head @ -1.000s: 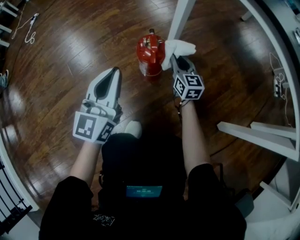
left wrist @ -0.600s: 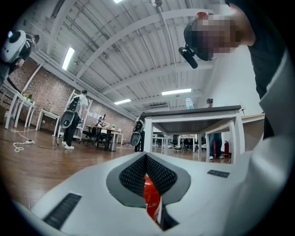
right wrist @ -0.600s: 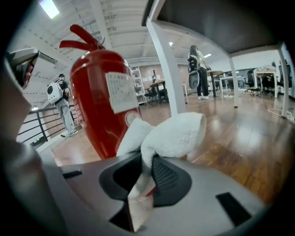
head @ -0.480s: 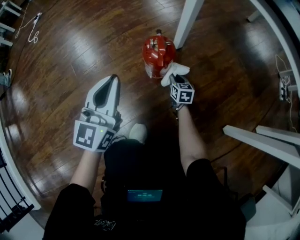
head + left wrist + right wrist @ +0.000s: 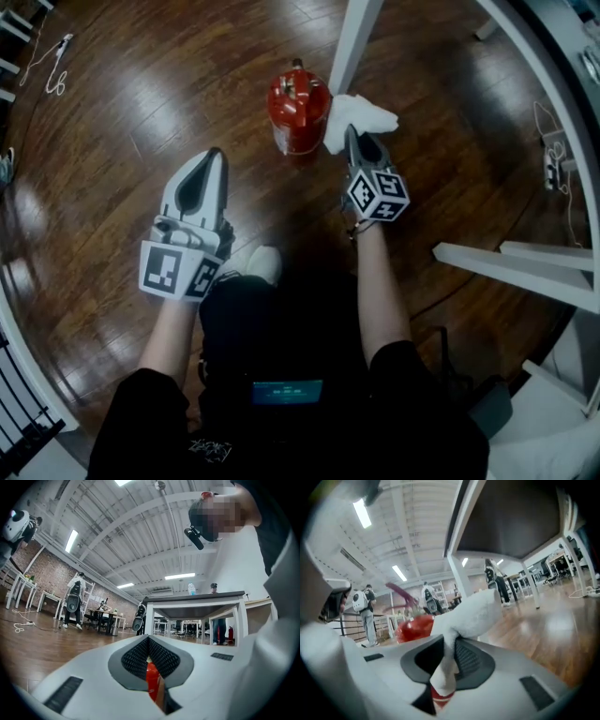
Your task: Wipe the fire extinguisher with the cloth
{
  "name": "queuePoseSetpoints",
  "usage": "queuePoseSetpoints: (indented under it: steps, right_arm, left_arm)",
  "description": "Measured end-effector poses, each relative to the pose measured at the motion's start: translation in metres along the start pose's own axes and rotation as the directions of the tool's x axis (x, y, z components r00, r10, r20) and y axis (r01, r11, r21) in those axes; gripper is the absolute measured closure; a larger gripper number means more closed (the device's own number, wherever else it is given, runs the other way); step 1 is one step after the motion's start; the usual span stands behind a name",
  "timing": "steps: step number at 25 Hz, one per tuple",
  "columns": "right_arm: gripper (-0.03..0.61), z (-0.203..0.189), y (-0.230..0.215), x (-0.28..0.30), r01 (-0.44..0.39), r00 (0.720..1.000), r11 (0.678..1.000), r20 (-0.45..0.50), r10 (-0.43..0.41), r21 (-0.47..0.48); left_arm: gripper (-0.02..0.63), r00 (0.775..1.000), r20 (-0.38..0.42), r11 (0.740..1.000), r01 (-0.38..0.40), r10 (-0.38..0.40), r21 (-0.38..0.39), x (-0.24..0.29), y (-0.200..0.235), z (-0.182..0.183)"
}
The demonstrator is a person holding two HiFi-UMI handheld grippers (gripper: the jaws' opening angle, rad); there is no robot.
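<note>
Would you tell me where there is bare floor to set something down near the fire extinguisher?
Bare floor lies left of the fire extinguisher, between the left tongs and the cable. Its right side is crowded: cloth in the right tongs, table leg.

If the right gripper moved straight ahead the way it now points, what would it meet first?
Probably the white table leg, just past its held cloth; the fire extinguisher sits to its left.

both bare forearms reach forward from black sleeves. the left gripper (image 5: 212,157) sits nearer the body and points ahead, its jaws pressed together with nothing between them. the right gripper (image 5: 360,142) is stretched farther out, angled slightly inward, with its jaws clamped on a cloth (image 5: 361,112).
</note>
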State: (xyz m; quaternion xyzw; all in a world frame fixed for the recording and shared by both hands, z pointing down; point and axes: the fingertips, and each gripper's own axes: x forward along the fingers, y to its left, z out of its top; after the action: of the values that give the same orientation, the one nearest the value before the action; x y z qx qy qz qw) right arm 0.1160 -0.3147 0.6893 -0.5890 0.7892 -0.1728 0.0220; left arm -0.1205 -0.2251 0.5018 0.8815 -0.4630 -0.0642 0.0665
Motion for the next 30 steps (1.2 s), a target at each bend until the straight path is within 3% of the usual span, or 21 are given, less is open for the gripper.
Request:
queuePoseSetpoints:
  steps: [4, 7, 11, 16, 21, 30]
  right_arm:
    - [0.502, 0.075, 0.037, -0.022, -0.069, 0.984, 0.995, 0.160, 0.079, -0.071]
    - [0.502, 0.102, 0.064, -0.029, -0.105, 0.972, 0.982, 0.194, 0.135, -0.155]
    - [0.502, 0.112, 0.083, -0.025, -0.128, 0.966, 0.975, 0.199, 0.163, -0.179]
    - [0.502, 0.094, 0.092, -0.014, -0.145, 0.973, 0.970, 0.149, 0.175, -0.194]
    - [0.502, 0.057, 0.091, 0.000, -0.143, 0.984, 0.967, 0.077, 0.162, -0.210]
    - [0.502, -0.039, 0.068, 0.012, -0.119, 0.990, 0.977, -0.091, 0.104, -0.177]
  left_arm:
    - [0.614, 1.000, 0.012, 1.000, 0.000, 0.000, -0.013, -0.003, -0.010, 0.001]
    - [0.614, 1.000, 0.012, 1.000, 0.000, 0.000, -0.008, -0.006, -0.016, 0.003]
    - [0.614, 1.000, 0.014, 1.000, -0.002, 0.002, -0.007, -0.010, -0.017, 0.004]
    - [0.614, 1.000, 0.012, 1.000, -0.005, 0.005, -0.008, -0.006, -0.017, 0.001]
    - [0.614, 0.999, -0.047, 1.000, -0.008, 0.008, 0.018, 0.008, -0.010, -0.021]
    - [0.614, 0.986, -0.147, 0.996, 0.087, -0.080, 0.037, 0.046, -0.020, -0.086]
